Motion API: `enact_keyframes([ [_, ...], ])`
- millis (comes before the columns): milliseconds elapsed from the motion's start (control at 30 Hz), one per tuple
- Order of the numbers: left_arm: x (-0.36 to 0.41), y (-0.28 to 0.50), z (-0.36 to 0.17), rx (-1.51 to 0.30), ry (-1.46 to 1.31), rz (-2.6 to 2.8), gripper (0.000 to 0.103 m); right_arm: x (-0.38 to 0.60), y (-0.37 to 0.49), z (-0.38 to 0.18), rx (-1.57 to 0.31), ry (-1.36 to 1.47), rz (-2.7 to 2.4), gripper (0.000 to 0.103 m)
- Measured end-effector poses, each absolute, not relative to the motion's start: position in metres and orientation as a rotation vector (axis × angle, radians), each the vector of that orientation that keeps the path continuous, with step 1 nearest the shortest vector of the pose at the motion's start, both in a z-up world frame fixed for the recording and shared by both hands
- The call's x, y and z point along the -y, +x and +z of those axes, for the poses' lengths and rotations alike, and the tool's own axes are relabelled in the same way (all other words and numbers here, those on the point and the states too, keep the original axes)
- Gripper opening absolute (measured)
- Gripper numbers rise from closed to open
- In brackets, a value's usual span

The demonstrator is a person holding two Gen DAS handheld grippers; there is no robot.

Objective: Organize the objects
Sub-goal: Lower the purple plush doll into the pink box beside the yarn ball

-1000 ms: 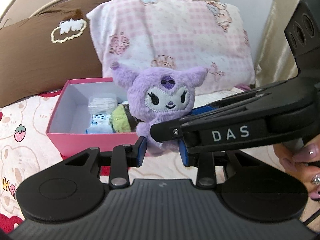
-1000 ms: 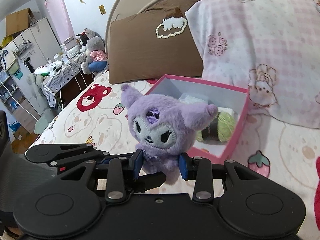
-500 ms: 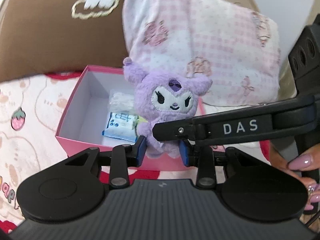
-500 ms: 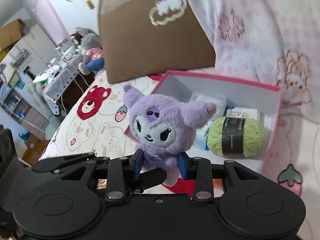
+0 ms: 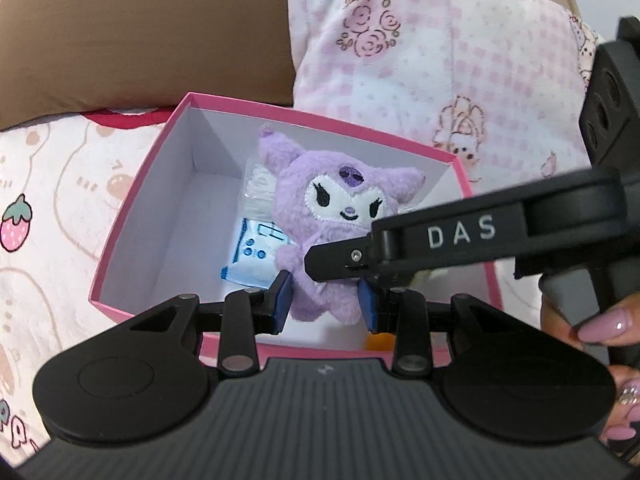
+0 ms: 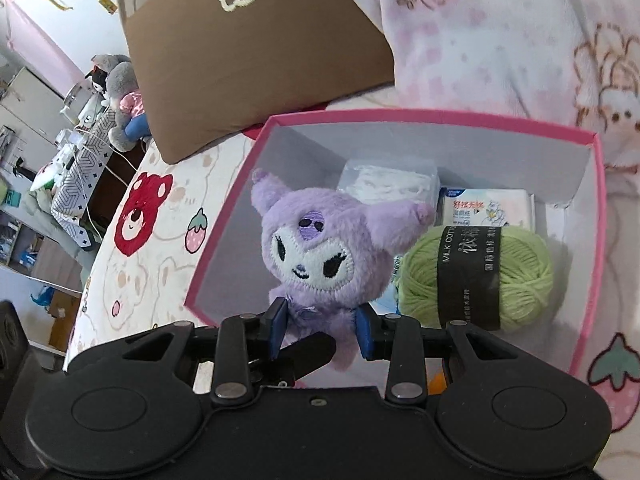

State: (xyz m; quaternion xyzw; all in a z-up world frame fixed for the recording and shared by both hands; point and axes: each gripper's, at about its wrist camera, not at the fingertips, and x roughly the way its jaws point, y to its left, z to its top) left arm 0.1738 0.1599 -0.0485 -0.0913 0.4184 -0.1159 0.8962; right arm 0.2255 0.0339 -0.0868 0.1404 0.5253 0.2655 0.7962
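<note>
Both grippers pinch the purple plush [image 6: 320, 256] at its lower body: R gripper [image 6: 320, 326] blue pads tight on it, L gripper [image 5: 326, 300] pads narrowed to plush width and touching its sides. Plush upright, fluffy, white embroidered face, dark skull patch on forehead, held over the open pink box [image 6: 596, 216]. R view shows green yarn ball [image 6: 520, 276], tissue pack [image 6: 488, 208], clear packet [image 6: 392, 180] inside; L view hides yarn behind R gripper body, shows blue-white pack [image 5: 252, 256]. Plush feet hidden by fingers.
</note>
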Motion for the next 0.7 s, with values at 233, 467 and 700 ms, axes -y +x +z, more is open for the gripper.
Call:
enact_keyframes([
  [233,-0.164,0.183,-0.065,-0.900,-0.156,-0.218,0.033,-0.042,0.241,-0.111,-1.194,0.349,0.575,0.040],
  [467,-0.158,0.197,-0.077,-0.910,-0.138,-0.214,0.033,-0.044,0.259,-0.131,-1.237,0.380,0.523,0.039],
  [700,-0.156,0.202,-0.087,-0.925,-0.132,-0.186,0.033,-0.047,0.267,-0.143,-1.253,0.373,0.492,0.037],
])
